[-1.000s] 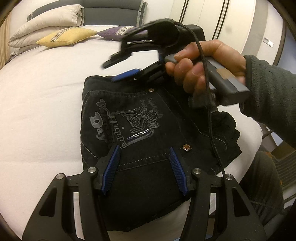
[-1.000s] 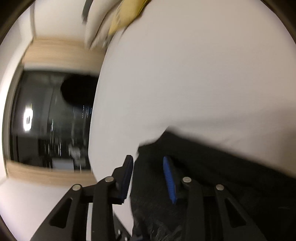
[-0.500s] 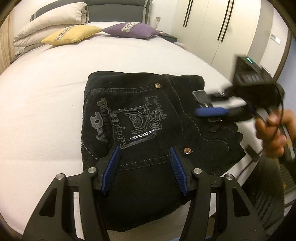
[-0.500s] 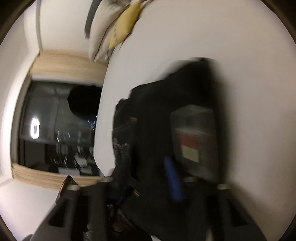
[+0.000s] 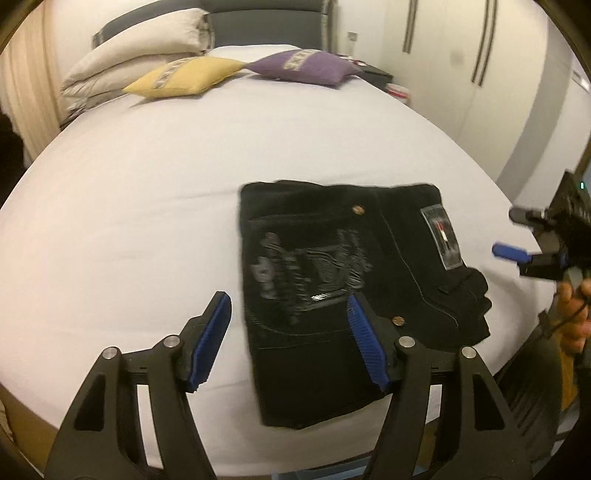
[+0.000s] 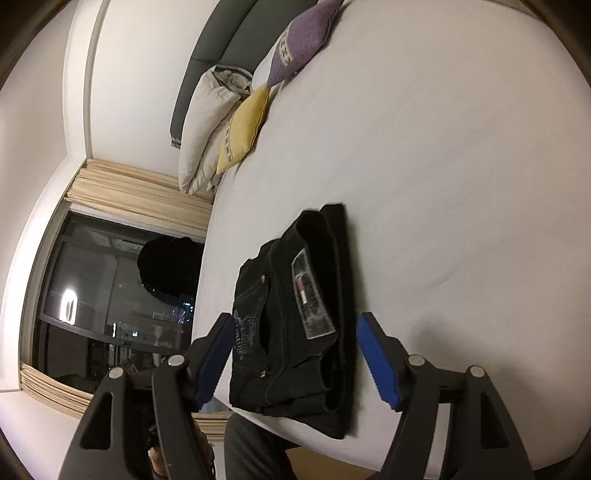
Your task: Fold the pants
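Observation:
Black pants [image 5: 351, 280] lie folded into a small rectangle near the front edge of the white bed [image 5: 147, 206], with a printed back pocket and a label facing up. My left gripper [image 5: 288, 343] hovers above their near left corner, its jaws opening with nothing pressed between the blue pads. In the right wrist view the pants [image 6: 295, 325] lie just beyond my right gripper [image 6: 295, 363], whose jaws are opening wide and touch no cloth. From the left wrist view, the right gripper [image 5: 517, 234] shows at the far right, off the bed's side, held by a hand [image 5: 572, 314].
A stack of pale pillows [image 5: 140, 70], a yellow cushion [image 5: 184, 77] and a purple cushion [image 5: 306, 68] lie at the grey headboard [image 5: 266, 31]. White wardrobe doors [image 5: 461, 74] stand to the right. A dark window [image 6: 110, 302] lies past the bed's far side.
The left gripper rose off the pants and its jaws widened. The right gripper swung from over the pants out past the bed's right side and opened wide.

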A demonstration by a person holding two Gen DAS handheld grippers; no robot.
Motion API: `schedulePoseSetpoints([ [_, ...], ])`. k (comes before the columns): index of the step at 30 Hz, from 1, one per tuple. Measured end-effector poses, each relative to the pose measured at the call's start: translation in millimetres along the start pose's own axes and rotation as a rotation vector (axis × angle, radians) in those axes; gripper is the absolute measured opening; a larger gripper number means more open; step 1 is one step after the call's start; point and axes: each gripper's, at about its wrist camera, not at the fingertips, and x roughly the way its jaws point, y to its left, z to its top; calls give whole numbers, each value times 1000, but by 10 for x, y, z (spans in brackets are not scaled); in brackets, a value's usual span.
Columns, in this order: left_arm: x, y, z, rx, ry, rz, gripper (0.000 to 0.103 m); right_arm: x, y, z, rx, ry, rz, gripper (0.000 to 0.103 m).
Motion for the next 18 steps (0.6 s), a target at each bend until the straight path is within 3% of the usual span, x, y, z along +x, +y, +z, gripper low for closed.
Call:
schedulePoseSetpoints([
  [5, -66, 144, 26, -14, 22, 40, 64, 51, 16, -113, -18, 39, -32, 73],
  [18, -88, 259, -15, -40, 34, 64, 64, -134, 206, -162, -93, -5, -91, 73],
])
